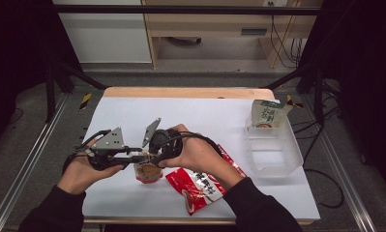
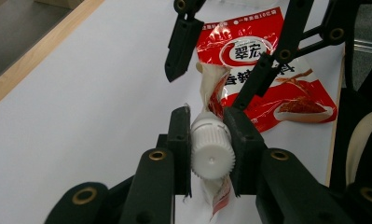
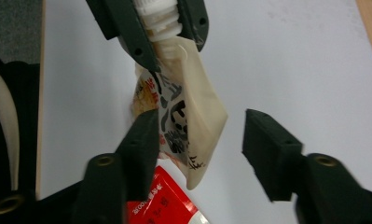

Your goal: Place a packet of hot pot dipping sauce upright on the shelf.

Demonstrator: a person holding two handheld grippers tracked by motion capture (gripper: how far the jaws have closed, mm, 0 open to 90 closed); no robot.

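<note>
Left gripper [image 2: 210, 140] clamps the white screw cap [image 2: 212, 154] of a spouted pouch [image 3: 186, 126]. Right gripper [image 3: 200, 140] stands half open around the pouch body, one pad touching, and the pouch's long axis runs from one gripper to the other.

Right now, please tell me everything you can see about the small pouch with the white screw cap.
The spouted pouch is a small soft bag, cream with dark lettering and some red print, and it looks like flexible plastic film. Its ribbed white screw cap is on, clamped between the fingers of the left gripper, so the pouch hangs above the white table. Its body lies between the open fingers of the right gripper; one finger seems to touch it. A red snack bag lies behind it.
</note>
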